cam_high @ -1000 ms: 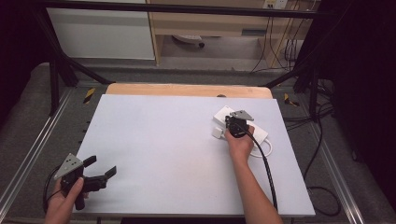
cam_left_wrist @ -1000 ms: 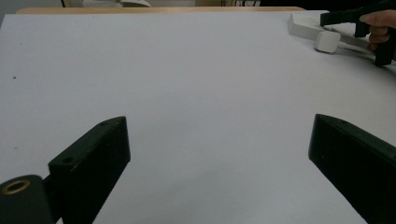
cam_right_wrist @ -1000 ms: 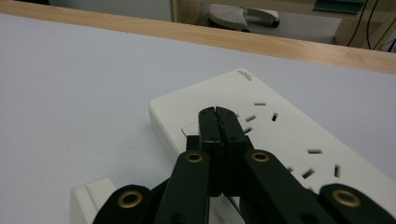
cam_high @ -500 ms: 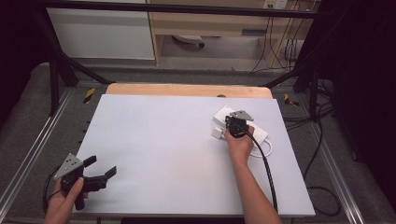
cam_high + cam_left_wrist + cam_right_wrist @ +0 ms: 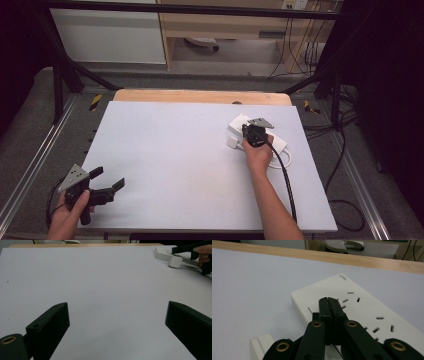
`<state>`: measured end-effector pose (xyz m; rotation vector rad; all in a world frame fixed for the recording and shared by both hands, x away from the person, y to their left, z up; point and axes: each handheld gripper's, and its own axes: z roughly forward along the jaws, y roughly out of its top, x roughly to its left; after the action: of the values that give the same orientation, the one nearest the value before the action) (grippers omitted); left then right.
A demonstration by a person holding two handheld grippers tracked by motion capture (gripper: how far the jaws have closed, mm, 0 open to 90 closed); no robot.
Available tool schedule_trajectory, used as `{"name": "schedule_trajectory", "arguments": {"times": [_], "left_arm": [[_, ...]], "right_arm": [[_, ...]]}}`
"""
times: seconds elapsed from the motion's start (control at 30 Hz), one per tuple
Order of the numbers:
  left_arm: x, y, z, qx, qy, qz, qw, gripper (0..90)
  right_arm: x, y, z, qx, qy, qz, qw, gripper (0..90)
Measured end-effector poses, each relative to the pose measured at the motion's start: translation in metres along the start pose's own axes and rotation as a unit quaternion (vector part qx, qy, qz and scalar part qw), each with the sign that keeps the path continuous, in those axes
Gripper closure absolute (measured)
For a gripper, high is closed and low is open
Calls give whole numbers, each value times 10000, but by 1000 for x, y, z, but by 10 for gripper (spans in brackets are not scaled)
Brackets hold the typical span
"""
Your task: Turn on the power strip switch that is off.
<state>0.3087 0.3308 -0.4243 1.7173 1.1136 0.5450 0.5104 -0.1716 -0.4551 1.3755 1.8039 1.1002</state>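
your right gripper [image 5: 329, 301] is clenched, its jaws pressed flat together with nothing between them, tips resting on top of the white power strip [image 5: 362, 312] near its socket slots. the strip lies on the far right part of the white table [image 5: 190, 150] (a small white plug block [image 5: 175, 261] sits just beside it). your left gripper [image 5: 107, 182] hangs released, jaws spread wide, over the near left corner, well apart from the strip.
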Motion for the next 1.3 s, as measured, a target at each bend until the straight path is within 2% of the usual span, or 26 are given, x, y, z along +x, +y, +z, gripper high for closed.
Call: {"name": "schedule_trajectory", "arguments": {"times": [0.37, 0.7, 0.87, 1.3], "left_arm": [[0, 0, 0, -2, 6, 3, 10000, 54], [0, 0, 0, 6, 25, 9, 10000, 54], [0, 0, 0, 17, 11, 14, 10000, 54], [0, 0, 0, 15, 11, 14, 10000, 54]], "right_arm": [[1, 5, -6, -102, 72, -83, 9999, 900], [-2, 12, -14, -186, 182, -14, 9997, 884], [-2, 15, -18, -212, 351, 56, 9991, 841], [4, 25, -25, -223, 582, 43, 9980, 706]]}}
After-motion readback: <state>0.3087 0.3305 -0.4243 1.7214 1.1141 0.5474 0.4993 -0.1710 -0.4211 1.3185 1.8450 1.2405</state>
